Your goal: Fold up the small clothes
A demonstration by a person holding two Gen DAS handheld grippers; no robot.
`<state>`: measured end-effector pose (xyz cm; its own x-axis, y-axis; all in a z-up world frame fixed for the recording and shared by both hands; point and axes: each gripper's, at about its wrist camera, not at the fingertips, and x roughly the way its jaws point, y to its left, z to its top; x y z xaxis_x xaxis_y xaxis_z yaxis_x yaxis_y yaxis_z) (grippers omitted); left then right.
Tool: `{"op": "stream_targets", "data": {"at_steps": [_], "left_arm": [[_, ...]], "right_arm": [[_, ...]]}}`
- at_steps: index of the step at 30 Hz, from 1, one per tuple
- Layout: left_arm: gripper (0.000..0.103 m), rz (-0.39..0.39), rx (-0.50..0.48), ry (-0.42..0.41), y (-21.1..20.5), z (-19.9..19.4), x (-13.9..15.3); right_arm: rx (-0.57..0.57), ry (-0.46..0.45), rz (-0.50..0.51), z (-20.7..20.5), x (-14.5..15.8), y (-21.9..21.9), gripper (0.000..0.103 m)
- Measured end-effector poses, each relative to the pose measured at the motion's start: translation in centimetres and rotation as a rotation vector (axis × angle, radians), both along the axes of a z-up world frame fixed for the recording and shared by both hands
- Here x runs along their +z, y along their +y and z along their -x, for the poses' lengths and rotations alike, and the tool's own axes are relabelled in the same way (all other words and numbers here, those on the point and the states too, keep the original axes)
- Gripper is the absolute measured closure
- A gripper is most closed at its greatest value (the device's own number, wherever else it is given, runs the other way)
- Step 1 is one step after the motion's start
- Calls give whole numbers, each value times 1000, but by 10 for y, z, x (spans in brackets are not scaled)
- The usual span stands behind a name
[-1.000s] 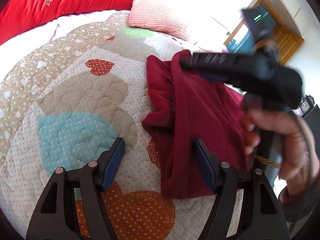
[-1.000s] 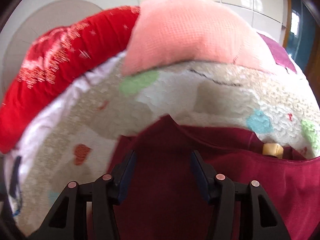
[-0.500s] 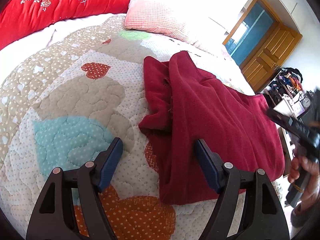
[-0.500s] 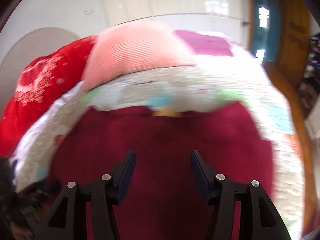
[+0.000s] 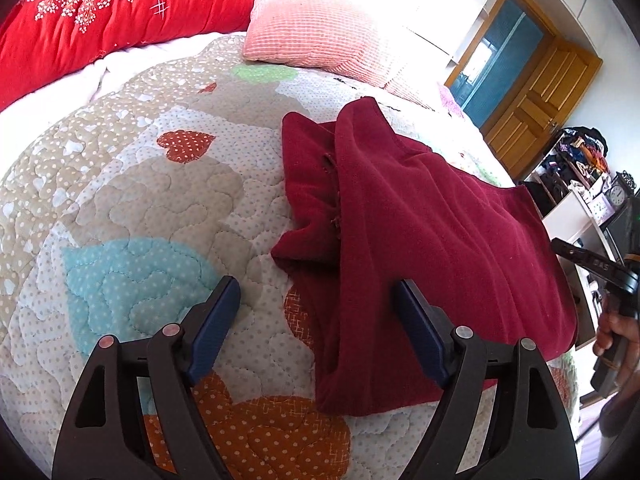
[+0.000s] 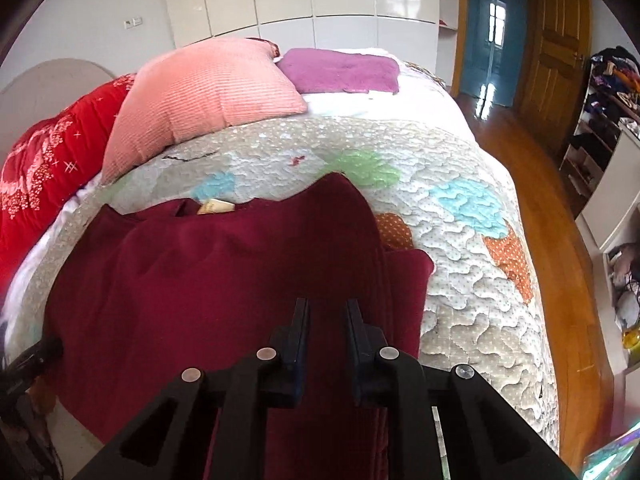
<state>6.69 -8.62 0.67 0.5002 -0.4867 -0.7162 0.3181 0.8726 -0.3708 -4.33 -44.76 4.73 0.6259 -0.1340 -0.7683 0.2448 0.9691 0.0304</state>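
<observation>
A dark red garment lies folded on the quilted bedspread, one sleeve tucked along its left side. My left gripper hovers over the garment's near left edge. Its jaws are opening wide, with the folded edge below them and nothing pressed. At the garment's right edge a hand holds my right gripper. In the right wrist view the right gripper points down over the garment. Its jaws are closing to a narrow gap, and the cloth showing in the gap lies flat, not bunched.
A pink pillow, a red quilt and a purple mat lie at the head of the bed. To the right, the bed's edge drops to a wooden floor. Cluttered shelves and a wooden door stand beyond.
The right gripper swept from over the garment's collar to its right edge and its jaws narrowed. The left gripper stayed in place and its jaws spread a little wider.
</observation>
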Motion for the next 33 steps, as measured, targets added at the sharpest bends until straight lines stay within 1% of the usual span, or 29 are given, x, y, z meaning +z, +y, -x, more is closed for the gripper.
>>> {"op": "stream_targets", "data": {"at_steps": [1,3,5,6,7,8,9,10,11,13,15,17,18,20,21,23,24,25,27,29,30,31,33], "left_arm": [[23,2,0,1,0,0,0],[23,7,1,2,1,2,0],[23,12,0,5,2,2,0],[22,14,0,6,2,2,0],[22,14,0,7,2,2,0],[22,15,0,7,3,2,0],[22,15,0,7,2,2,0],[22,15,0,8,2,3,0],[22,15,0,8,2,3,0],[22,22,0,10,3,3,0],[22,40,1,20,5,3,0],[22,62,4,29,8,3,0],[22,72,6,33,10,3,0],[22,81,7,35,10,3,0],[22,83,7,35,11,4,0],[22,84,5,33,10,4,0],[22,85,5,34,10,4,0],[22,88,5,35,11,4,0],[22,99,5,40,12,4,0],[21,114,7,45,13,6,0],[21,121,8,48,14,6,0],[21,125,9,49,15,6,0],[20,133,9,51,15,7,0]], "right_arm": [[3,3,14,1,1,2,83],[-33,7,23,-1,-2,0,78],[-98,19,-22,-7,-15,-16,78],[-118,47,-75,-13,-27,-25,77],[-121,68,-100,-16,-33,-27,77],[-130,70,-75,-18,-29,-22,77],[-126,76,-49,-20,-21,-14,74],[-104,69,-51,-22,-13,-5,72],[-75,50,-79,-25,-5,5,69],[-15,22,-135,-32,9,30,50],[76,15,-187,-45,19,63,47],[193,48,-244,-68,22,106,46],[224,66,-253,-77,22,122,44],[298,115,-237,-102,16,161,42],[333,142,-205,-116,11,183,42],[358,183,-179,-134,1,208,41],[367,208,-177,-143,-6,219,36],[373,229,-177,-152,-13,228,29],[374,255,-160,-164,-26,238,24],[375,268,-106,-172,-33,250,20],[379,273,-89,-172,-36,254,16],[385,292,-64,-175,-39,259,13],[399,341,1,-179,-48,266,10]]}}
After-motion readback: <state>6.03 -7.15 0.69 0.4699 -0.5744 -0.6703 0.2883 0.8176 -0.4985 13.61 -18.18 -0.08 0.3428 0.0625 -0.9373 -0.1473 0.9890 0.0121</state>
